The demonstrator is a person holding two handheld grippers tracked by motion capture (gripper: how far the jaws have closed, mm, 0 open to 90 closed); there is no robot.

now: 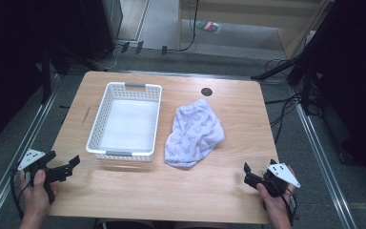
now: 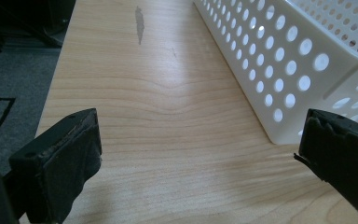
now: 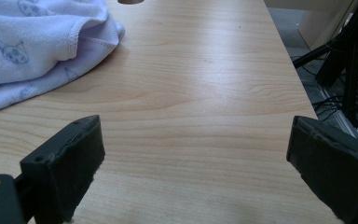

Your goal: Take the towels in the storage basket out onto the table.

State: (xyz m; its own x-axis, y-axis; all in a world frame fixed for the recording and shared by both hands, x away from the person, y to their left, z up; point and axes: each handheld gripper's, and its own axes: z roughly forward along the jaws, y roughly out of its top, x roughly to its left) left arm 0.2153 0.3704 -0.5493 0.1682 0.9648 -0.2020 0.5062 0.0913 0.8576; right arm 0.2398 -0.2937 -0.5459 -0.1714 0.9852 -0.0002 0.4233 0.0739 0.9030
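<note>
Both grippers, left [image 1: 63, 164] and right [image 1: 256, 174], hover with jaws spread wide, holding nothing (bare wooden table [image 1: 138, 186] between them); crumpled cloth [image 1: 193, 132] lies beside the white basket [image 1: 126, 122].

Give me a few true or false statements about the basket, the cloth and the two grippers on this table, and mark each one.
1. The white basket holds the patterned cloth. False: the cloth lies on the table to the basket's right, and the basket looks empty.
2. Both grippers are open. True: the left gripper and right gripper have their jaws spread.
3. The right gripper is clamped on the cloth. False: it holds nothing.
4. The basket's walls are perforated. True.
</note>
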